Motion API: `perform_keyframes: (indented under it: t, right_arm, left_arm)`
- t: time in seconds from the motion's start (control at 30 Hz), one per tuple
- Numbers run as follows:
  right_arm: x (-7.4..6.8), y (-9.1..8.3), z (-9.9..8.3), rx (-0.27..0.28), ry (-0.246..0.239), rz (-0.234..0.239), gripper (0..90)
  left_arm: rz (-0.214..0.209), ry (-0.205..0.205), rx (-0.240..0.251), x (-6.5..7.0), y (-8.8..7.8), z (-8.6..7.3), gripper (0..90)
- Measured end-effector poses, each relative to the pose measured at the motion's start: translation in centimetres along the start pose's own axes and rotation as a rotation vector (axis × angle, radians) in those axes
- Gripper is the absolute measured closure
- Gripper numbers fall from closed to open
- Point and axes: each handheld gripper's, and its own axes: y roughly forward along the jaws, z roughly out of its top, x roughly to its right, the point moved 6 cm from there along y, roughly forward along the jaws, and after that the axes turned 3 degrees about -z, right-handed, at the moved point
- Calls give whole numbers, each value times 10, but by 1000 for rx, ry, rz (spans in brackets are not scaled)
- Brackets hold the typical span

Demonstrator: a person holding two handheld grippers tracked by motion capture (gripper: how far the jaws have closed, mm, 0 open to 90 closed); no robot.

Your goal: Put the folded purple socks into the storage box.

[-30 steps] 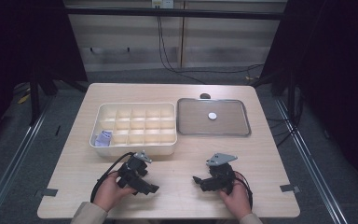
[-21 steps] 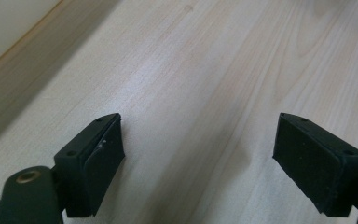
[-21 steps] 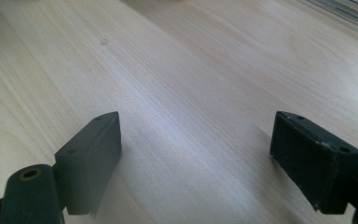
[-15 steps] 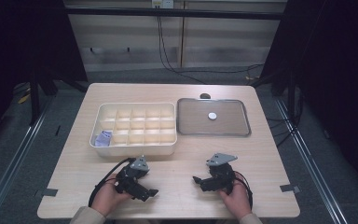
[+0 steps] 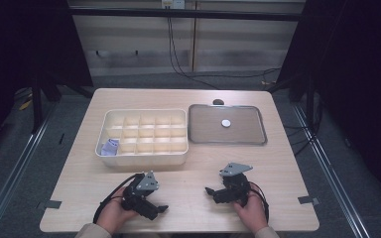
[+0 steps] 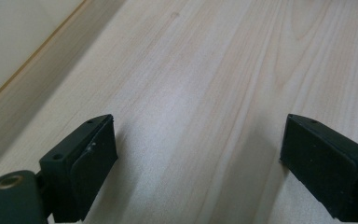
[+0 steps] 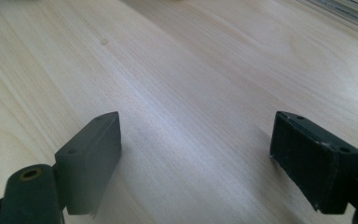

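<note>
My left gripper [image 5: 158, 208] lies low over the bare wooden table near its front edge, held in a hand. In the left gripper view, the gripper [image 6: 196, 140] has its jaws standing wide apart. They have just been opening, and only wood grain lies between them. My right gripper [image 5: 211, 191] rests to the right, its jaws pointing left. In the right gripper view it [image 7: 196, 135] is also open over bare wood. Behind them stand a cream compartment box [image 5: 144, 155] and a metal tray [image 5: 245, 133].
A small bluish-white item [image 5: 110, 147] lies in the box's front-left compartment. A small white disc [image 5: 225, 123] sits in the tray. A dark round thing [image 5: 218, 102] lies at the table's far edge. Cables trail from both grippers toward the front edge.
The left hand and its gripper have shifted toward the near edge of the table and sunk a little. The right gripper has kept still.
</note>
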Motion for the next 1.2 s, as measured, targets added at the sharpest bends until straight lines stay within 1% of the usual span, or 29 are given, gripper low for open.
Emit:
perform_keyframes:
  t: [0.2, 0.23, 0.3, 0.37, 0.43, 0.47, 0.63, 0.67, 0.73, 0.87, 0.9, 1.03, 1.2]
  right_arm:
    - [0, 0, 0, 0, 0, 0, 162]
    - [0, 0, 0, 0, 0, 0, 162]
    - [0, 0, 0, 0, -1, 0, 162]
    - [0, 0, 0, 0, 0, 0, 161]
    - [0, 0, 0, 0, 0, 0, 162]
    - [0, 0, 0, 0, 1, 0, 162]
    - [0, 0, 0, 0, 0, 0, 161]
    - [0, 0, 0, 0, 1, 0, 162]
    - [0, 0, 0, 0, 0, 0, 161]
    - [0, 0, 0, 0, 0, 0, 161]
    - [0, 0, 0, 0, 1, 0, 162]
    - [0, 0, 0, 0, 0, 1, 161]
    - [0, 0, 0, -1, 0, -1, 157]
  left_arm:
    - [-6, 10, 21, 0, 1, -2, 69]
    - [-3, 6, 22, 1, 1, -2, 65]
    - [-3, 18, 29, 0, 2, -2, 51]
    - [-7, 12, 44, 1, 3, -2, 39]
    - [-6, 18, 45, 1, 4, -2, 23]
    - [-12, 16, 53, 1, 5, -2, 17]
    - [-13, 21, 46, 1, 5, -2, 6]
    - [-13, 29, 38, 1, 4, -2, 5]
    - [-11, 18, 50, 1, 6, -2, 0]
    - [-9, 13, 46, 1, 6, -2, 0]
    - [-8, 6, 48, 1, 6, -2, 0]
    - [-6, 14, 43, 0, 6, -1, 0]
    - [-6, 9, 47, 1, 6, -1, 0]
